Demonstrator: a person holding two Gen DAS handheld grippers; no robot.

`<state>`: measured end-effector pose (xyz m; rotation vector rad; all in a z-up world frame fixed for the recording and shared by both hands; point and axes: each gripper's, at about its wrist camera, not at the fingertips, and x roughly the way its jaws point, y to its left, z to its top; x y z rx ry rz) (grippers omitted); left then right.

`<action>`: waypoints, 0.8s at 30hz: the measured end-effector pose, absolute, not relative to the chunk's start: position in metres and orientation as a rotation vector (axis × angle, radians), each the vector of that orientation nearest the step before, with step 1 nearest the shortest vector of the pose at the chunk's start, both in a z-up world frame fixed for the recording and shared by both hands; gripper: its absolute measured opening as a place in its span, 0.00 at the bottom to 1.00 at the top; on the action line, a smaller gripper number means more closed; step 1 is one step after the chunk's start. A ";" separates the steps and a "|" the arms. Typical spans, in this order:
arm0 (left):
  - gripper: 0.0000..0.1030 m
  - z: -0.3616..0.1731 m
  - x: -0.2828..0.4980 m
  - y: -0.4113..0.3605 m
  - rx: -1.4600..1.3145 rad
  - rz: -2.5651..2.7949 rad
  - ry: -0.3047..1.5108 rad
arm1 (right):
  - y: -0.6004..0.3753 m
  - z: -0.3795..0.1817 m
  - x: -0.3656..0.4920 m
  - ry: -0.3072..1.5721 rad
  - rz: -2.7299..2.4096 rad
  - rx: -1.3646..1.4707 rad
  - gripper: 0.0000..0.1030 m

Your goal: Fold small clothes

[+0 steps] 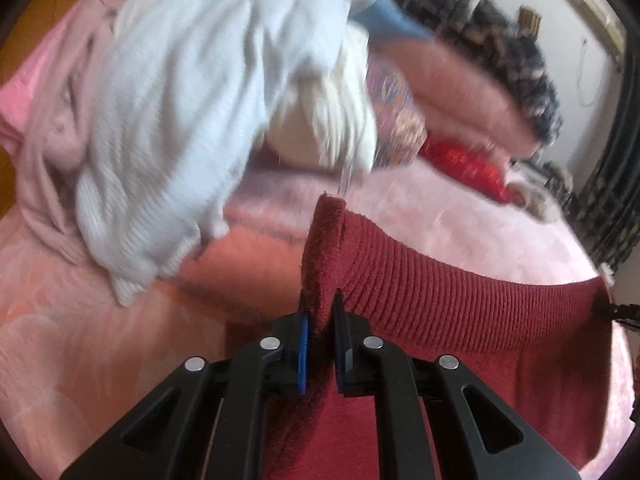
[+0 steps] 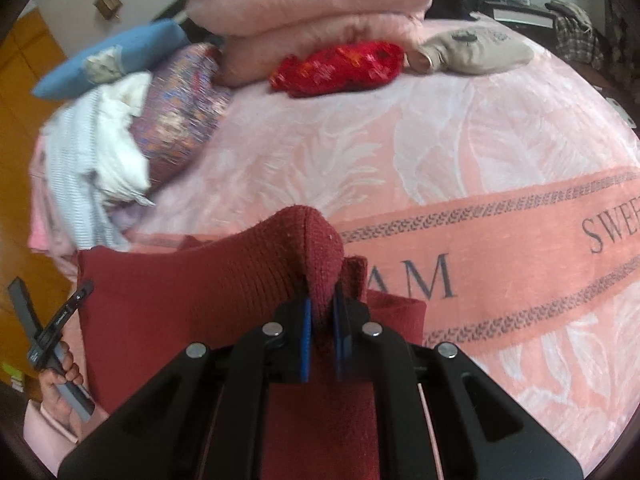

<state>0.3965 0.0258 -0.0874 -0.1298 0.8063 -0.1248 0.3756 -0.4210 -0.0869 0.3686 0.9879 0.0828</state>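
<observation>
Dark red ribbed knit garment (image 2: 192,280) lies on the pink patterned bed blanket (image 2: 440,152), its top edge lifted off it at both corners. Left gripper (image 1: 320,320) fingers clenched on one corner, right gripper (image 2: 322,312) fingers clenched on the other. Beyond the garment, to its left, a blurred heap, prob. white ribbed knitwear (image 1: 168,120); a red patterned cushion (image 2: 340,66) sits farther back.
</observation>
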 end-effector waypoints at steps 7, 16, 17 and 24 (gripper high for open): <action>0.11 -0.131 0.418 0.015 -0.059 -0.086 0.944 | -0.420 -0.136 0.389 1.094 -0.001 0.359 0.14; 0.65 -0.103 0.385 0.047 -0.141 -0.127 0.941 | -0.439 -0.100 0.340 1.083 0.063 0.369 0.58; 0.69 -0.099 0.373 0.054 -0.142 -0.139 0.958 | -0.440 -0.095 0.331 1.087 0.071 0.351 0.57; 0.72 -0.104 0.278 0.082 -0.125 -0.201 1.034 | -0.433 -0.095 0.234 1.209 0.182 0.318 0.62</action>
